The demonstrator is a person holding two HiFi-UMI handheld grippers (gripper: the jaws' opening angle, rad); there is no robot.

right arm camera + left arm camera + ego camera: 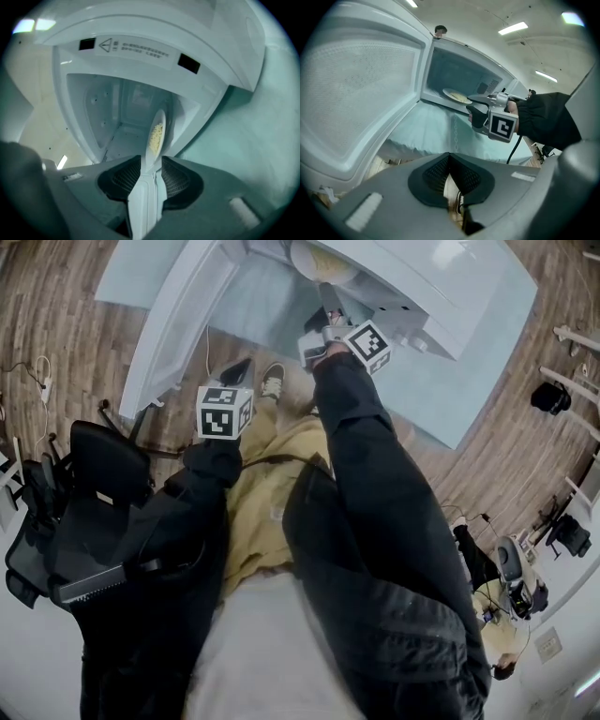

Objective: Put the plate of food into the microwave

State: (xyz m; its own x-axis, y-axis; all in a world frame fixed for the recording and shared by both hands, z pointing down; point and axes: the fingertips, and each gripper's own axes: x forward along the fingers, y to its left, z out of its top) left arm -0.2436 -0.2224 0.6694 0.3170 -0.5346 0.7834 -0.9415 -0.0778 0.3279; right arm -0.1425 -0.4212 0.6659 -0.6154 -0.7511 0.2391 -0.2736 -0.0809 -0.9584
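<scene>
The white microwave (412,282) stands open on a teal-covered table, its door (361,84) swung out to the left. A white plate (457,97) with yellow food lies just inside the cavity. My right gripper (474,107) is at the mouth of the oven. In the right gripper view, the plate (157,133) shows edge-on and its near rim lies between the jaws of that gripper (152,161), which stand open around it. My left gripper (449,157) hangs lower, in front of the door, pointing down, shut and empty. From the head view the plate (323,263) is partly hidden.
A black office chair (84,493) stands at the left on the wooden floor. The teal table cloth (469,362) hangs down under the oven. Another person (497,606) sits at the far right. My shoe (272,381) is below the open door.
</scene>
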